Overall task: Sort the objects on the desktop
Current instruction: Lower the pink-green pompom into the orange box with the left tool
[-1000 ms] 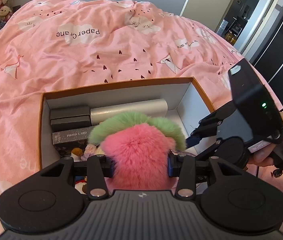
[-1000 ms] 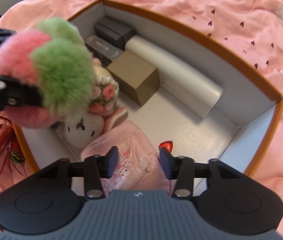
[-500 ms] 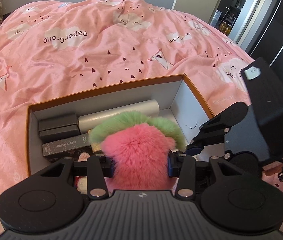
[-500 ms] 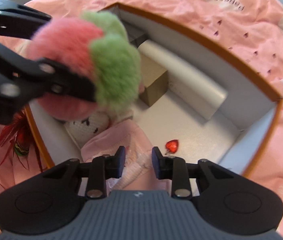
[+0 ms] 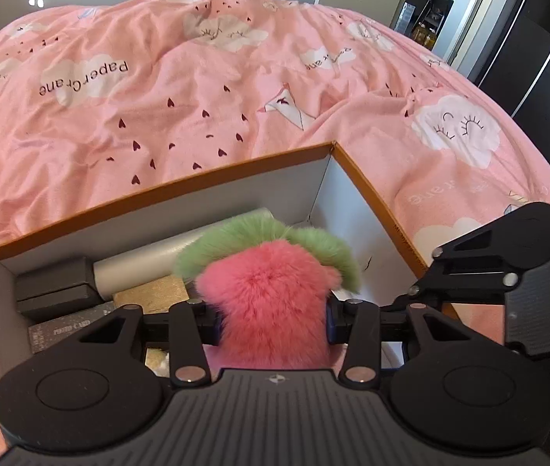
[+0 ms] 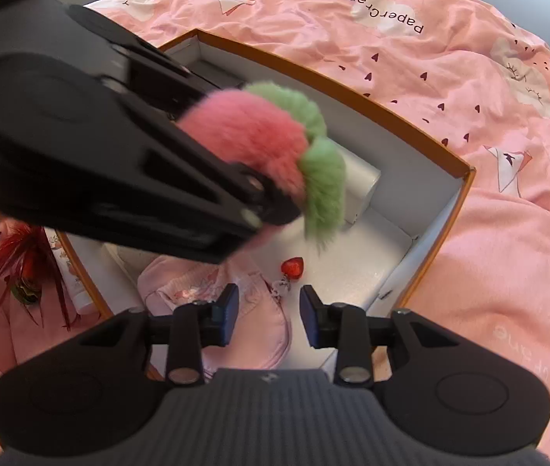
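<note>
My left gripper [image 5: 273, 320] is shut on a fluffy pink and green plush strawberry [image 5: 271, 291] and holds it above the open orange-rimmed box [image 5: 166, 188]. In the right wrist view the left gripper [image 6: 275, 202] and the strawberry [image 6: 275, 136] hang over the box [image 6: 442, 155]. My right gripper [image 6: 269, 310] is open and empty, low over a pink pouch [image 6: 205, 291] with a red heart charm [image 6: 292, 266] on the box floor.
The box holds a white roll [image 5: 147, 260], black boxes [image 5: 55, 289], a brown carton [image 5: 152, 291] and a photo card box [image 5: 69, 326]. A red feathery item [image 6: 26, 256] lies left of the box. Pink bedding [image 5: 197, 77] surrounds it.
My left gripper has carried the strawberry rightward over the box, closer to my right gripper. My right gripper's fingers narrowed, then opened again, and it drew back a little.
</note>
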Tool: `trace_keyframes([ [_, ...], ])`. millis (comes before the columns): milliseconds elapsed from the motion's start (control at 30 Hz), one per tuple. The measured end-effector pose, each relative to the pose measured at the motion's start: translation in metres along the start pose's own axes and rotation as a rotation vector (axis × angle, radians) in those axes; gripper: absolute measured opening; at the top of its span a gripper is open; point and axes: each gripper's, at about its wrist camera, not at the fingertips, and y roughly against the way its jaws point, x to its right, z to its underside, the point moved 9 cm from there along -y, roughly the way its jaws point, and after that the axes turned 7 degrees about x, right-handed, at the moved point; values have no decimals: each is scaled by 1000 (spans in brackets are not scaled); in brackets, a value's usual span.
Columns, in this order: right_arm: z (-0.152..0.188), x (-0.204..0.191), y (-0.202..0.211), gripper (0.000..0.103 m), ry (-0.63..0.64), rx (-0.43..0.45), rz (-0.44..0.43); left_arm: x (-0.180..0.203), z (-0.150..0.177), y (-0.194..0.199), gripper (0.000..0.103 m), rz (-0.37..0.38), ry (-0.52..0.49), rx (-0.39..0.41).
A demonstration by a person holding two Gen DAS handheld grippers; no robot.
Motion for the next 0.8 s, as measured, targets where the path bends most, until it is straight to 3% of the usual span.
trace_keyframes([
  [400,1,-4,1,40,-92,48,45,-11,16,-23,54,11,60,-60],
  [467,1,-6,0,46,-114,75,57,-13,17,-24,54,16,77,-61],
  [800,-1,-4,9,46,-227,169,83,-9,9,4,54,20,82,2],
])
